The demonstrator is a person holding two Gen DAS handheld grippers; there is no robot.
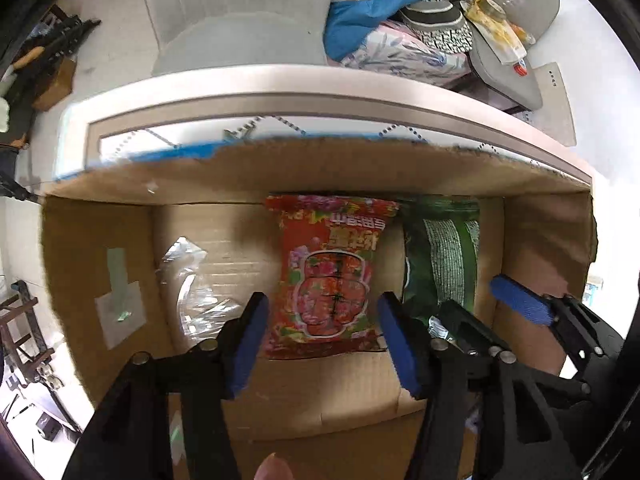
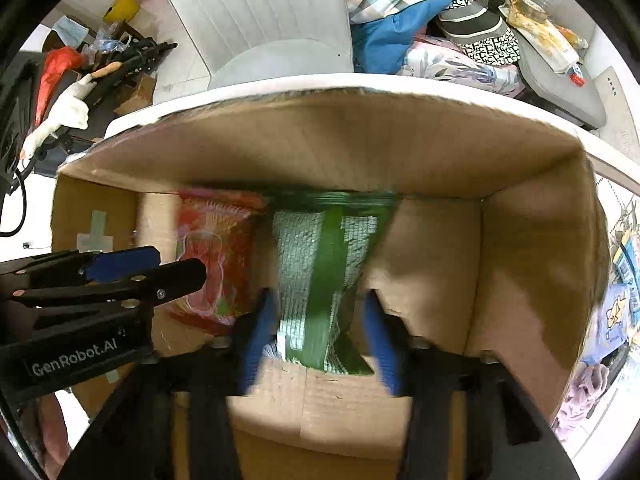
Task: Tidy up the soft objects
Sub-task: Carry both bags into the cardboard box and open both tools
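Observation:
A red snack bag [image 1: 332,276] lies flat on the floor of an open cardboard box [image 1: 240,172], next to a green snack bag [image 1: 444,256]. My left gripper [image 1: 324,320] is open, its blue pads on either side of the red bag's near end, not pressing it. In the right wrist view the green bag [image 2: 324,280] lies between the blue pads of my right gripper [image 2: 320,332], which is open around its near end. The red bag [image 2: 216,256] sits to its left, partly behind my left gripper's fingers [image 2: 120,272]. The right gripper's finger [image 1: 520,300] shows in the left view.
The box stands on a white table [image 1: 280,92]. Clear plastic wrap [image 1: 192,284] lies in the box's left part. Behind the table are a white chair [image 2: 260,20] and a pile of bedding and hats [image 2: 440,20]. Clutter [image 2: 80,72] lies on the floor at far left.

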